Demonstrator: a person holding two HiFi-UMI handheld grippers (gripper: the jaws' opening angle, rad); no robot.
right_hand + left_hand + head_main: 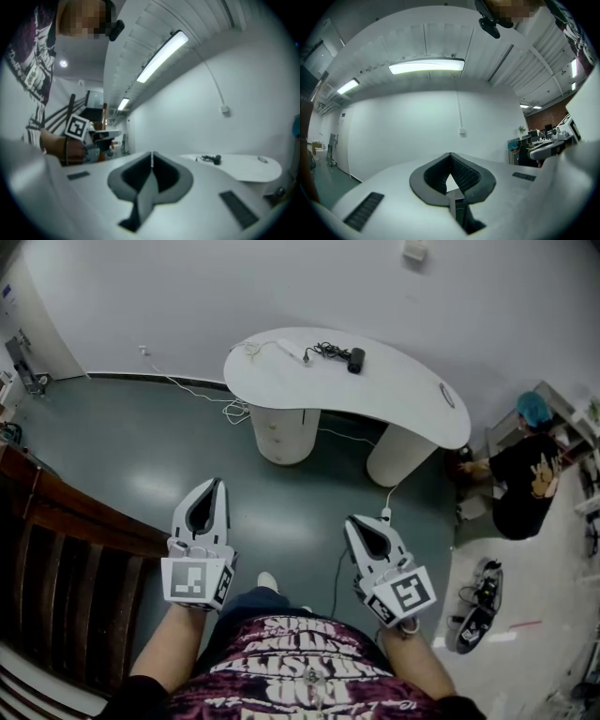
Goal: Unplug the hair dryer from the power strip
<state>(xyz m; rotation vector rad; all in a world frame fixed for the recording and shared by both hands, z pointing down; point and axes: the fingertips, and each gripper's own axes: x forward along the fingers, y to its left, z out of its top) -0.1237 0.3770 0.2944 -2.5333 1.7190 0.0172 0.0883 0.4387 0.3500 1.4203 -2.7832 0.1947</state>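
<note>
Far ahead in the head view stands a white curved table. On it lie a black hair dryer, its coiled black cord and a white power strip. Both grippers are held low in front of me, well short of the table. My left gripper has its jaws together with nothing between them. My right gripper is also shut and empty. In the right gripper view the hair dryer shows small on the table.
A white cable runs over the green floor from the wall to the table's base. Dark wooden furniture stands at my left. A person in a blue cap crouches at the right, and dark gear lies on the floor.
</note>
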